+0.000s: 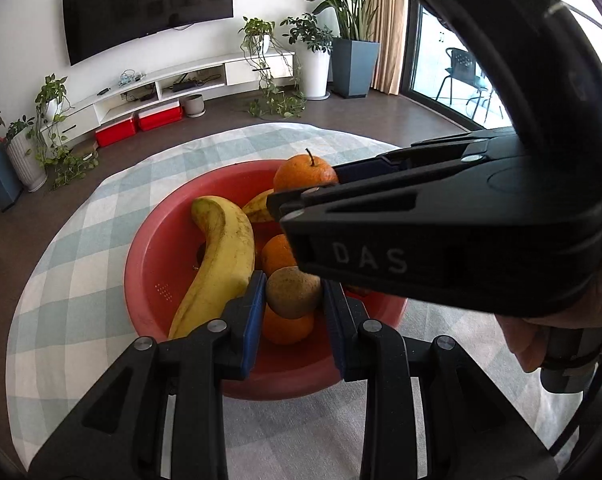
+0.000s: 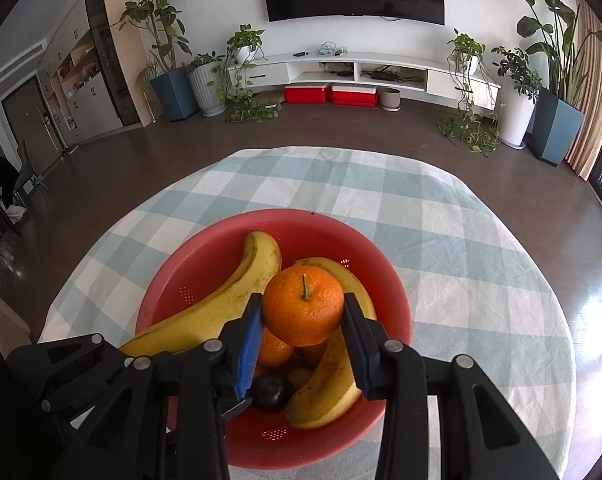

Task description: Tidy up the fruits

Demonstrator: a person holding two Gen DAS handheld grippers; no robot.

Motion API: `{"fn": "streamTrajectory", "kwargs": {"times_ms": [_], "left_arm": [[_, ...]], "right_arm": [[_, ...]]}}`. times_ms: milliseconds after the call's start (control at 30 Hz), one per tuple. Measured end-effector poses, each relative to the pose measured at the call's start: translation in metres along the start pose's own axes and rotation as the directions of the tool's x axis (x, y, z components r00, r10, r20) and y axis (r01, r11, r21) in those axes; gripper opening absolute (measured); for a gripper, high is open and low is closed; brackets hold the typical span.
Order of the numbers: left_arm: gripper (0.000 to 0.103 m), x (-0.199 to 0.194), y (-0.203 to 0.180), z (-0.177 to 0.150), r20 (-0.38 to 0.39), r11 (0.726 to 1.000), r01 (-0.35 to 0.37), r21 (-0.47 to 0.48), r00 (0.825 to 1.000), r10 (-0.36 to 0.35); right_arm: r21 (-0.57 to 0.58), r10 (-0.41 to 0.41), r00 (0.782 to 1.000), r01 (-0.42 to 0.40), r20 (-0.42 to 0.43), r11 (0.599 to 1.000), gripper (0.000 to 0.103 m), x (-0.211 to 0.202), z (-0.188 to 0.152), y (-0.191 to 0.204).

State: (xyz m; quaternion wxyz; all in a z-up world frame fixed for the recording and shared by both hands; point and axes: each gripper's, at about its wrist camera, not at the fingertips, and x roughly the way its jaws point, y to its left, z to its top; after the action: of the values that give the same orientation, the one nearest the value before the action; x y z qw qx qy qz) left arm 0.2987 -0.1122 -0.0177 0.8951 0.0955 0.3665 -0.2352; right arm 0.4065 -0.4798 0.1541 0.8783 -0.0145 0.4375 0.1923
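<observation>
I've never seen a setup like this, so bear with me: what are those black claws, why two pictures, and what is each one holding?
No robot here: a person holds a hand-squeezed claw in each hand, each with a wide-angle camera looking along its fingers. The left-hand picture shows the left gripper shut on a brown kiwi, with the other claw reaching in from the side. The right-hand picture shows the right gripper shut on a stemmed orange. Both hover over a red colander bowl on a checked tablecloth. Inside lie bananas, more oranges and a dark round fruit.
</observation>
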Motion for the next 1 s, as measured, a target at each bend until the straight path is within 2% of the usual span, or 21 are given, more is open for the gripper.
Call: {"fn": "streamTrajectory", "kwargs": {"times_ms": [433, 567, 667, 733, 900, 1000], "left_arm": [[0.028, 0.002, 0.002, 0.0, 0.015, 1.0, -0.011, -0.004, 1.0, 0.011], [0.03, 0.001, 0.0, 0.001, 0.015, 1.0, -0.012, -0.004, 1.0, 0.012], [0.033, 0.001, -0.001, 0.0, 0.014, 1.0, -0.006, -0.006, 1.0, 0.006], [0.038, -0.002, -0.001, 0.0, 0.021, 1.0, -0.001, -0.015, 1.0, 0.002], [0.066, -0.016, -0.005, 0.0, 0.059, 1.0, -0.014, -0.022, 0.998, 0.016], [0.073, -0.028, -0.004, -0.001, 0.084, 0.999, -0.025, -0.046, 0.996, 0.029]], "right_arm": [[-0.018, -0.024, 0.999, 0.023, -0.025, 1.0, 0.042, 0.011, -0.003, 0.003], [-0.017, -0.029, 0.999, 0.029, -0.013, 0.999, 0.05, 0.008, -0.002, 0.003], [-0.005, -0.023, 1.0, 0.023, -0.006, 1.0, 0.051, 0.003, -0.003, 0.0], [0.006, -0.018, 1.0, 0.018, 0.003, 1.0, 0.051, -0.002, -0.004, -0.002], [0.023, -0.019, 0.999, 0.018, 0.038, 1.0, 0.055, -0.02, -0.008, -0.006], [0.054, -0.019, 0.997, 0.015, 0.073, 0.998, 0.062, -0.037, -0.013, -0.012]]}}
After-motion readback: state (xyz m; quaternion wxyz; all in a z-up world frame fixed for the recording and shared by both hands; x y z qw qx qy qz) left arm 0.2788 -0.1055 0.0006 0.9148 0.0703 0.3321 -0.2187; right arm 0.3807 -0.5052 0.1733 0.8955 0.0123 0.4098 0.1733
